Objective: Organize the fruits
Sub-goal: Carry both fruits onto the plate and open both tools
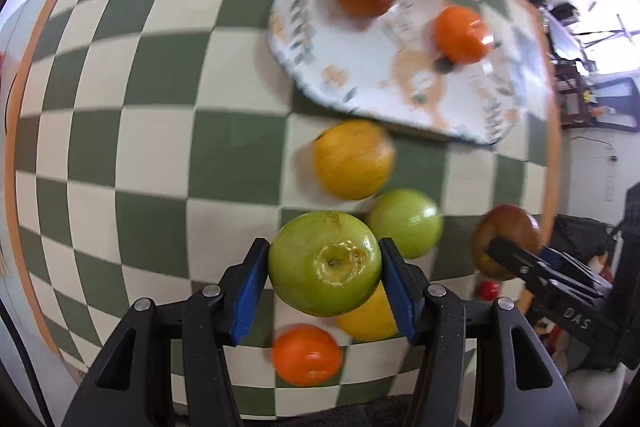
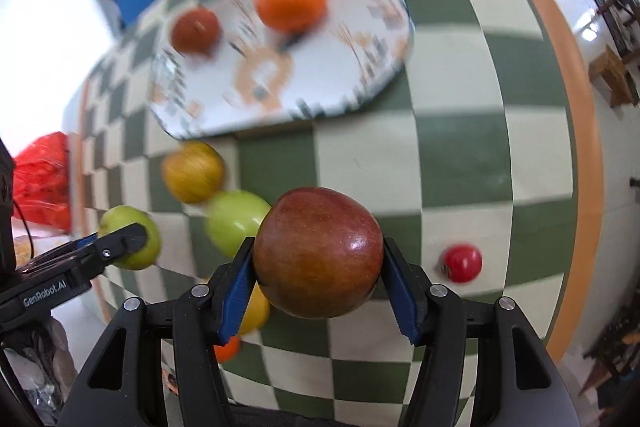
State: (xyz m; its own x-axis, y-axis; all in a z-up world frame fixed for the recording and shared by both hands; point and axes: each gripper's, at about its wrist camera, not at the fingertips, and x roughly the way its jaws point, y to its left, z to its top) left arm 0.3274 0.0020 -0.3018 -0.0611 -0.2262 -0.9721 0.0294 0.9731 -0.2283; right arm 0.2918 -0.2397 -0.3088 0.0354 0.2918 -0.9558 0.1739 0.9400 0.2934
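Left claw (image 1: 324, 265) grips a green apple (image 1: 325, 263), right claw (image 2: 318, 253) a red apple (image 2: 318, 253) — both short of the blurred, seemingly patterned plate (image 1: 360, 67).

Both wrist fisheyes look down-forward along their fingers, close above the green-and-cream checkered tablecloth (image 1: 160, 155), sharing the patterned oval plate (image 1: 360, 67) (image 2: 320, 95)

Green apple (image 1: 325, 263), red apple (image 2: 318, 253) clamped; others loose.

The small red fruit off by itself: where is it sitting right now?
In the right wrist view, the small red fruit sits alone on the checkered cloth, to the right of the red apple held in the right gripper.
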